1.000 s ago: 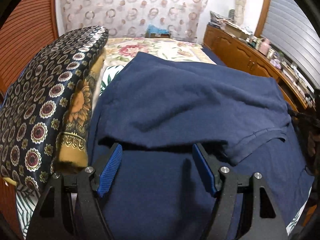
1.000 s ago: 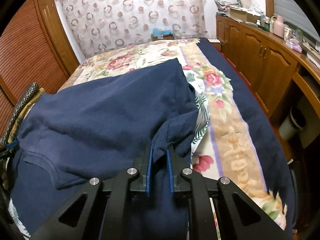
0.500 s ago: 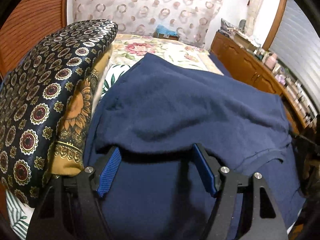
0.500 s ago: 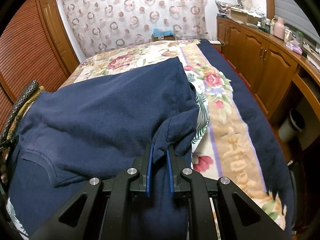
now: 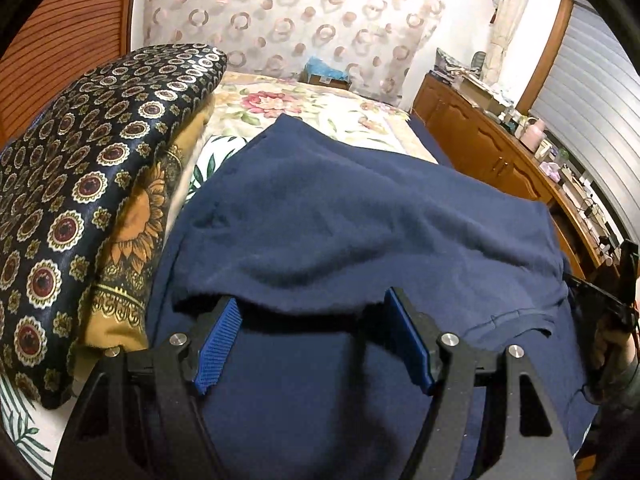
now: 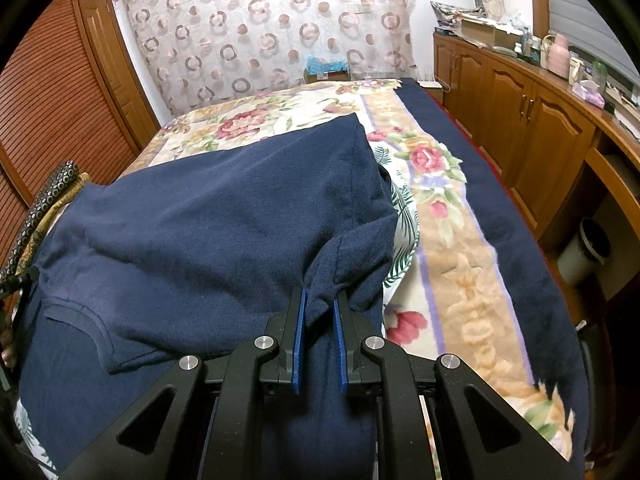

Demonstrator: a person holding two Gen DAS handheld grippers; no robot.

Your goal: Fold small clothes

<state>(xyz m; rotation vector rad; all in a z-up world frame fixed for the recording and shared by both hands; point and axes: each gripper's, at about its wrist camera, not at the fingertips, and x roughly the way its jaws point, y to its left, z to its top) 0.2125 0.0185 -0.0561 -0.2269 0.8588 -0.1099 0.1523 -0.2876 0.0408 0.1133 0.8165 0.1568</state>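
Right fingers: my right gripper (image 6: pixel 319 320) sits bottom centre of its frame, blue pads nearly together, pinching a bunched corner of the navy shirt (image 6: pixel 224 216).
Left fingers: my left gripper (image 5: pixel 314 340) is spread wide, gripping nothing; the folded shirt edge drapes over the tips of both pads.
Shirt: it lies on the floral bedspread (image 6: pixel 460 240), upper layer doubled toward me, neckline at lower left of the right view.
Risk, near: I judge the left side could slip free when I lift, since only the right corner is held; the fold would then skew.
Risk, far: dragging may rumple the layer beneath.
Left view only: patterned cushions (image 5: pixel 80 184) just beside the shirt, at frame left.
Right view only: the pinched corner itself, and the wooden cabinets (image 6: pixel 540 128) at upper right.
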